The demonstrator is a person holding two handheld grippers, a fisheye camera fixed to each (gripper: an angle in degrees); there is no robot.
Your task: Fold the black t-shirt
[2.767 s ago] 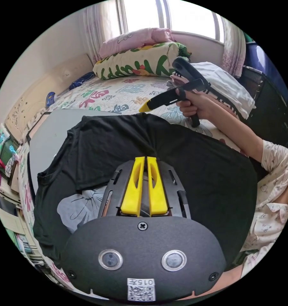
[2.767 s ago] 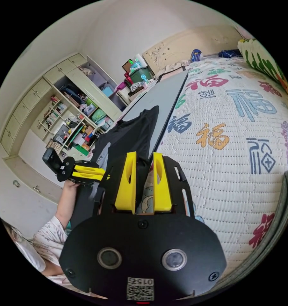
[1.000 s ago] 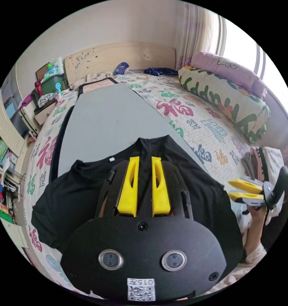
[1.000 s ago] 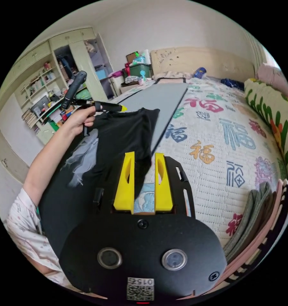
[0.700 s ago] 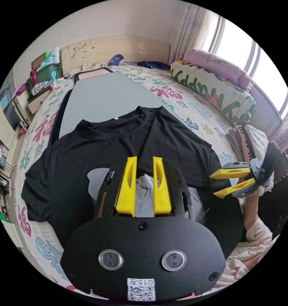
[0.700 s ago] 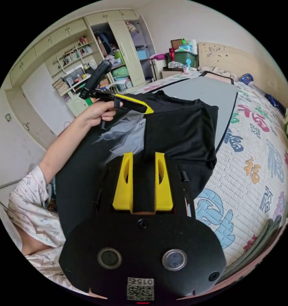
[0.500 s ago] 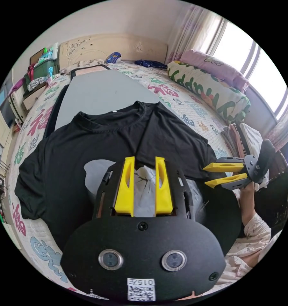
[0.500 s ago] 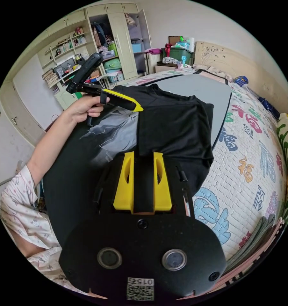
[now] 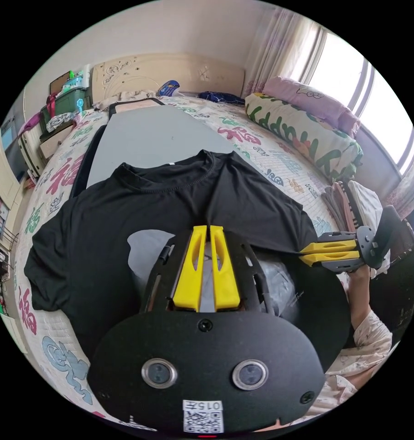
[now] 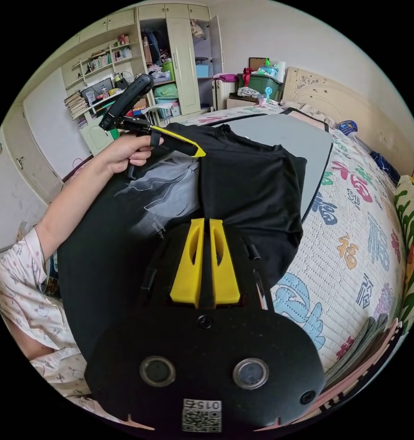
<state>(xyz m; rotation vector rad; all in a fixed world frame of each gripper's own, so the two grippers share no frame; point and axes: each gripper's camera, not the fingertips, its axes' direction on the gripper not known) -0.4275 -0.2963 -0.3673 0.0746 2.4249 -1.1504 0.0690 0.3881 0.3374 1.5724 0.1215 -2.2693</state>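
Both hand-held grippers, left (image 9: 206,229) and right (image 10: 206,222), are clenched on the folded edge of the black t-shirt (image 9: 138,206); uneven pulling could skew the fold across the bed (image 9: 280,156).

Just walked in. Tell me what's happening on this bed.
A person holds tongs in each hand and is folding a black t-shirt laid partly on a grey board on the bed. The top part has been folded down over the pale print. The left tongs and the right tongs are both closed at the folded edge, though a firm pinch on the cloth cannot be confirmed.
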